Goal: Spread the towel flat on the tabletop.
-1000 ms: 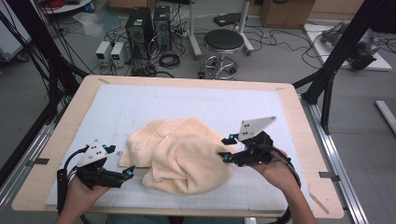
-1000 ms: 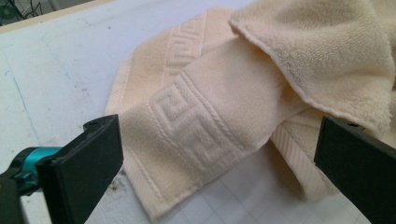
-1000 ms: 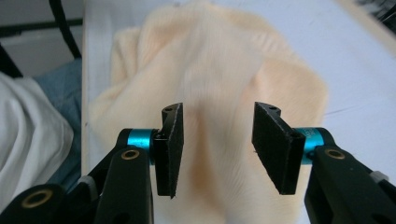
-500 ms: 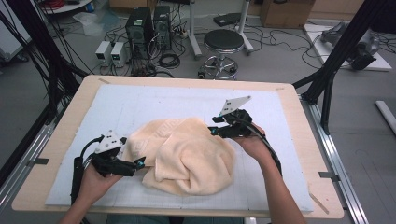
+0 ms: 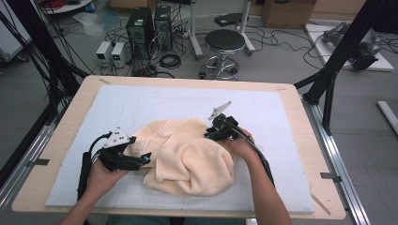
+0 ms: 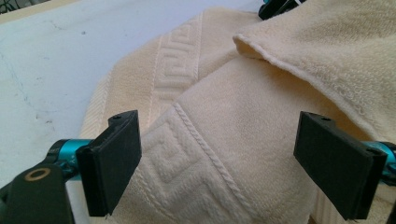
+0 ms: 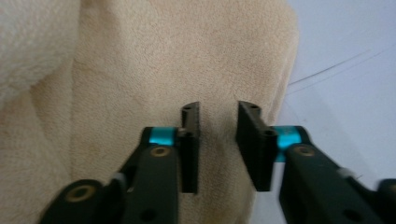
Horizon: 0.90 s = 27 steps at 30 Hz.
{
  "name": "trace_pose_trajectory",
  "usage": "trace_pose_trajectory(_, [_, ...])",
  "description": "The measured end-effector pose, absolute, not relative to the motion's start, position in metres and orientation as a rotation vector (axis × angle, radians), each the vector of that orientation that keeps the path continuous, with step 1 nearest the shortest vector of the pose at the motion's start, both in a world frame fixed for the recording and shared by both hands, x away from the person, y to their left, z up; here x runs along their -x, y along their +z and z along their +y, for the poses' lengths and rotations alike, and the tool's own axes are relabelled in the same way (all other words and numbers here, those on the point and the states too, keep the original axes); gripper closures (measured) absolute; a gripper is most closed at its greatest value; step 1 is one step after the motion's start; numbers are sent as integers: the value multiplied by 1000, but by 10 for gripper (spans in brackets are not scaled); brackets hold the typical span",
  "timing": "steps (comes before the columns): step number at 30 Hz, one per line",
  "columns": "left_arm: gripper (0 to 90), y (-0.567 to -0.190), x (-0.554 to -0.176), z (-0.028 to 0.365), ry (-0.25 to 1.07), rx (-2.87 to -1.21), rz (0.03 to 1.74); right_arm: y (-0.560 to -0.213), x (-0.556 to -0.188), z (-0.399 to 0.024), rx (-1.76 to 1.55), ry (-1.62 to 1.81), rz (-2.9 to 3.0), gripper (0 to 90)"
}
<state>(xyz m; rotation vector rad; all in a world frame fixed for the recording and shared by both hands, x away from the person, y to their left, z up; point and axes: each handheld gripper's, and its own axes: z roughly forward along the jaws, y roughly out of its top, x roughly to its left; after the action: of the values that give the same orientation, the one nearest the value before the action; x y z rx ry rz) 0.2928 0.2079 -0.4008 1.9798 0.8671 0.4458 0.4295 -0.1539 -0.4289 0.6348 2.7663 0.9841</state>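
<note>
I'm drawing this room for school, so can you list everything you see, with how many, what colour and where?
towel: one, cream, bunched mid-table
mat: one, white, covering the tabletop
table: one, pale wood rim
stool: one, black seat, floor beyond the table
computer towers: two, black, floor at far left
small boxes: two, white, beside the towers
left gripper: one, black, jaws wide apart over the towel's patterned border, just been closing
right gripper: one, black, jaws narrowly apart on the towel's far edge, just been closing
</note>
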Motion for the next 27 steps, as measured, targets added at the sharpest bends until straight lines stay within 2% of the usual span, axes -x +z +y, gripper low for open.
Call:
trace_pose_trajectory(1, [155, -401, -293, 208, 444, -1976, 872, -428, -428, -156, -646, 980, 2779, 859])
trace_pose_trajectory(8, [160, -399, -293, 210, 445, -1984, 868, -411, -416, -180, -696, 979, 2754, 872])
trace_pose_trajectory(11, [163, -398, -294, 210, 439, -1966, 873, -392, -390, -207, -691, 980, 2697, 873])
trace_pose_trajectory(15, [166, -398, -295, 209, 429, -1961, 876, -383, -365, -229, -705, 957, 2671, 872])
trace_pose_trajectory(17, [172, -397, -296, 208, 430, -1971, 867, -377, -338, -249, -732, 958, 2636, 872])
trace_pose_trajectory(21, [184, -393, -300, 204, 433, -1961, 866, -377, -313, -256, -720, 983, 2624, 872])
trace_pose_trajectory(23, [207, -388, -306, 199, 428, -1952, 863, -380, -303, -255, -702, 969, 2632, 859])
trace_pose_trajectory(26, [226, -385, -311, 194, 419, -1955, 859, -373, -309, -257, -719, 1051, 2599, 780])
trace_pose_trajectory(27, [226, -384, -315, 191, 418, -1956, 858, -373, -309, -257, -719, 1051, 2599, 780])
